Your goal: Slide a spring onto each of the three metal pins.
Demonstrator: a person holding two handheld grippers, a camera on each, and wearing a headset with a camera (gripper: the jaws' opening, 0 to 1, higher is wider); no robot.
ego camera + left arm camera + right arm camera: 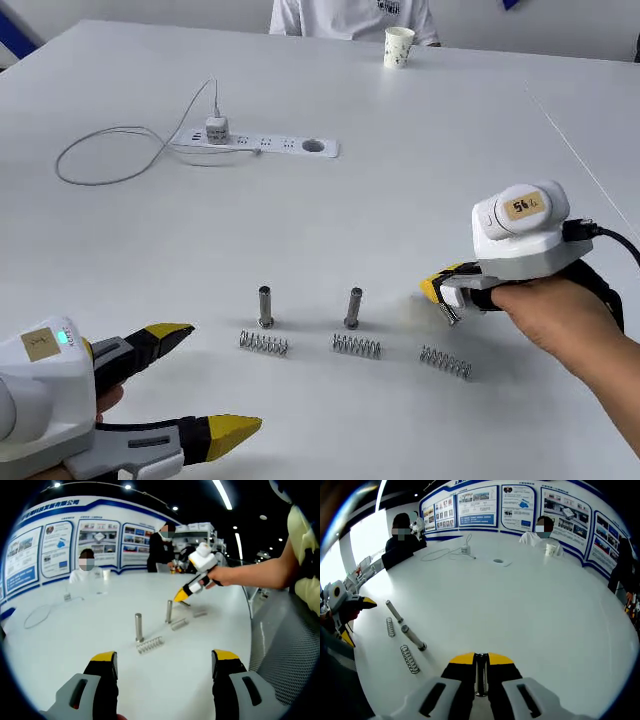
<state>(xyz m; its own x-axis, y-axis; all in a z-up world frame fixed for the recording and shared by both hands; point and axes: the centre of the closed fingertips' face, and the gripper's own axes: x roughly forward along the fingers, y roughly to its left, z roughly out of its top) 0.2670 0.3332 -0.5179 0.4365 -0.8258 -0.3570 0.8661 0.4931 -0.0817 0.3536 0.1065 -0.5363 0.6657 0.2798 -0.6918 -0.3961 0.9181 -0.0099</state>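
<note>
From the head view, two pins stand upright on the bench (420, 180): the left pin (265, 306) and the middle pin (353, 308). Each has a spring lying just on its near side, the left spring (263, 343) and the middle spring (357, 346). The right spring (445, 362) lies alone, close under the right gripper (438, 292), which hovers low over the bench. The left gripper (205, 385) sits at the near left with its jaws wide apart and empty.

The left gripper view shows the same spread jaws with nothing between them, and the left spring is the closest thing ahead.

In the right gripper view the jaws are clamped on the third pin (480, 675), its metal shaft showing between them.

To my eye, that pin wants standing just beyond the right spring, in line with the others. It should be let go only once its base sits flat, or it may topple. Then the open gripper could take a spring by its middle.
</note>
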